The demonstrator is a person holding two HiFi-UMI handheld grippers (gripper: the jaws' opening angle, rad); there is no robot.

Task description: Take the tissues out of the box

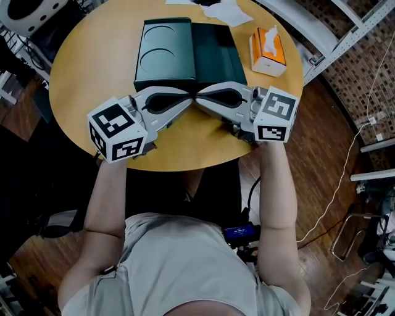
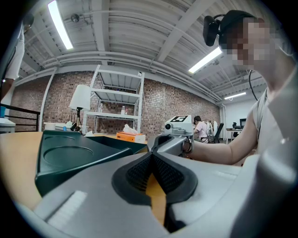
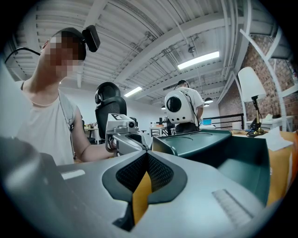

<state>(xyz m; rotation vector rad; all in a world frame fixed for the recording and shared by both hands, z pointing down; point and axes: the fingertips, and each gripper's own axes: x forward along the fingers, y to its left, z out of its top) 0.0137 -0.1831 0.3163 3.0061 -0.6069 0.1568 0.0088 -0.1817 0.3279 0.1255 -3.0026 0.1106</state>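
An orange and white tissue box [image 1: 268,52] stands at the far right of the round wooden table [image 1: 92,55], with a white tissue sticking up from its slot. In the left gripper view the tissue box [image 2: 131,135] shows far off behind the tray. My left gripper [image 1: 190,100] and right gripper [image 1: 201,100] lie low over the table's near half, tips meeting point to point. Both are shut with nothing between the pads. Each shows in the other's camera: the right gripper [image 2: 173,139], the left gripper [image 3: 125,137]. The box lies well beyond and to the right of both.
A dark green tray [image 1: 185,55] with round recesses fills the table's middle, just past the gripper tips. Crumpled white paper [image 1: 226,11] lies at the far edge. A white metal shelf frame [image 1: 345,34] stands off the table's right. Cables trail on the floor.
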